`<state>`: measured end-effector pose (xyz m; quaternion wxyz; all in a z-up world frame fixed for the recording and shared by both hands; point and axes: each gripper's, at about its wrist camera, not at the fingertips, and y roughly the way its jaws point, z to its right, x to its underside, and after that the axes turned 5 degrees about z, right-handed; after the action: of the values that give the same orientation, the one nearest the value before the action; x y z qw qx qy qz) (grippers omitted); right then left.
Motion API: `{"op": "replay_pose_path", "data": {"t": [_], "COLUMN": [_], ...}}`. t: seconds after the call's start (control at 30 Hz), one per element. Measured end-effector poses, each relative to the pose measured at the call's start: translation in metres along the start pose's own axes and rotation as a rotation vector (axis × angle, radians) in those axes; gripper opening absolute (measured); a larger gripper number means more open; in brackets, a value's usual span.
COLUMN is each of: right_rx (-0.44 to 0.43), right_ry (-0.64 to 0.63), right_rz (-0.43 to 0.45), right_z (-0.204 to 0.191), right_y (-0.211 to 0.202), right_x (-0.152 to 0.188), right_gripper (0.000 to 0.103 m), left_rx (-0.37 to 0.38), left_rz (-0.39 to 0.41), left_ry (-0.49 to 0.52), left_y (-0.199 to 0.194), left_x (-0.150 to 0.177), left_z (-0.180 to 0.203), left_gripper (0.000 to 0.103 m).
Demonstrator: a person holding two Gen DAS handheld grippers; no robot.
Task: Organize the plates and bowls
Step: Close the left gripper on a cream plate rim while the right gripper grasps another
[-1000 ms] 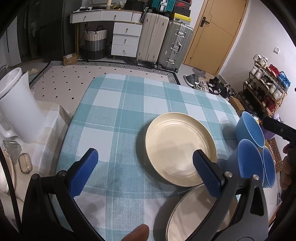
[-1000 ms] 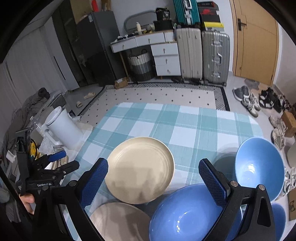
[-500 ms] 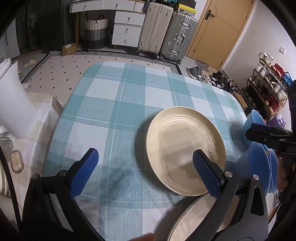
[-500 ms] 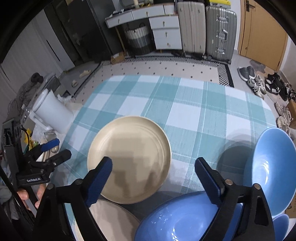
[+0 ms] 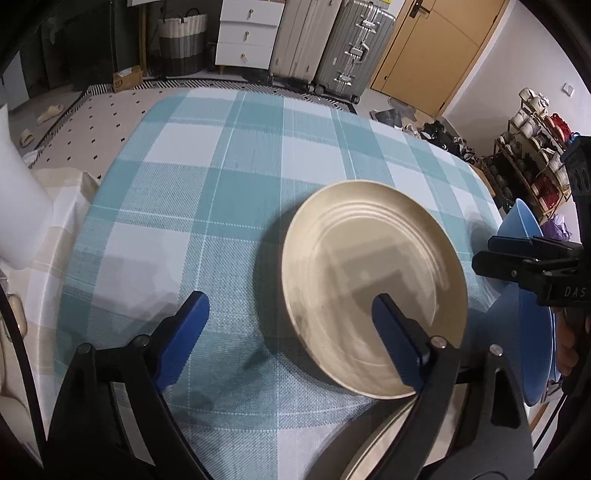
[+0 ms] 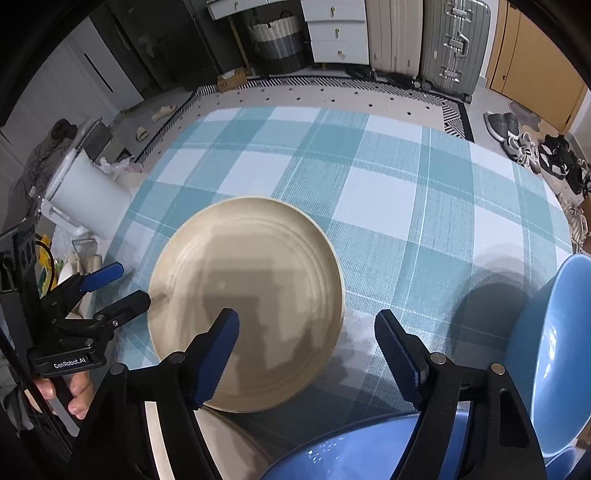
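Observation:
A cream plate [image 5: 373, 280] lies on the teal checked tablecloth [image 5: 229, 206]; it also shows in the right wrist view [image 6: 247, 295]. My left gripper [image 5: 291, 321] is open and empty, its right finger over the plate's near part. My right gripper [image 6: 306, 350] is open and empty above the plate's near right edge. A second cream plate [image 5: 373, 443] lies at the near edge, partly hidden. Blue bowls [image 6: 554, 339] stand at the right, one [image 6: 351, 454] below my right gripper. The right gripper shows in the left wrist view [image 5: 524, 262], the left gripper in the right wrist view [image 6: 107, 291].
A white bucket [image 6: 85, 195] stands off the table's left side. Suitcases [image 5: 332, 44] and white drawers [image 5: 247, 33] line the far wall, a shoe rack [image 5: 535, 158] stands at the right. The tablecloth [image 6: 406, 177] stretches beyond the plate.
Both grippers have moved forward and down toward the far cream plate, which now looms larger under them. Both have stayed open.

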<state>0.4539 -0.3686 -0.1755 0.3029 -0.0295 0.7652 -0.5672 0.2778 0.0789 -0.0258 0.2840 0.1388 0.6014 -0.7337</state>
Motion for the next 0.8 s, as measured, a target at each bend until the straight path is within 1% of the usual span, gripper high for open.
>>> {"op": "replay_pose_path", "data": {"t": [0.07, 0.23, 0.27, 0.33, 0.43, 0.63, 0.67, 0.73, 0.8], "right_rx": [-0.002, 0.008, 0.014, 0.023, 0.038, 0.057, 0.059, 0.069, 0.074], "right_ry": [0.003, -0.008, -0.009, -0.009, -0.006, -0.01, -0.018, -0.017, -0.037], "right_rz": [-0.019, -0.054, -0.061, -0.076, -0.093, -0.116, -0.12, -0.13, -0.132], "right_z": [0.001, 0.001, 0.0, 0.0, 0.0, 0.002, 0.001, 0.001, -0.002], "right_y": [0.006, 0.014, 0.016, 0.021, 0.026, 0.035, 0.036, 0.039, 0.04], "right_x": [0.0, 0.0, 0.0, 0.0, 0.002, 0.004, 0.004, 0.005, 0.006], "right_gripper": [0.074, 0.064, 0.064, 0.059, 0.058, 0.051, 0.05, 0.044, 0.04], "left_rx": [0.008, 0.008, 0.006, 0.001, 0.005, -0.008, -0.01, -0.007, -0.003], "left_rz": [-0.014, -0.043, -0.048, -0.055, -0.07, -0.079, -0.077, -0.079, -0.079], "left_ry": [-0.003, 0.007, 0.012, 0.019, 0.037, 0.084, 0.093, 0.099, 0.101], "left_y": [0.006, 0.02, 0.023, 0.026, 0.031, 0.035, 0.035, 0.035, 0.034], "left_x": [0.002, 0.007, 0.008, 0.01, 0.014, 0.018, 0.019, 0.019, 0.02], "left_z": [0.0, 0.002, 0.003, 0.004, 0.007, 0.014, 0.015, 0.017, 0.017], "left_gripper": [0.081, 0.077, 0.074, 0.07, 0.066, 0.052, 0.047, 0.042, 0.036]}}
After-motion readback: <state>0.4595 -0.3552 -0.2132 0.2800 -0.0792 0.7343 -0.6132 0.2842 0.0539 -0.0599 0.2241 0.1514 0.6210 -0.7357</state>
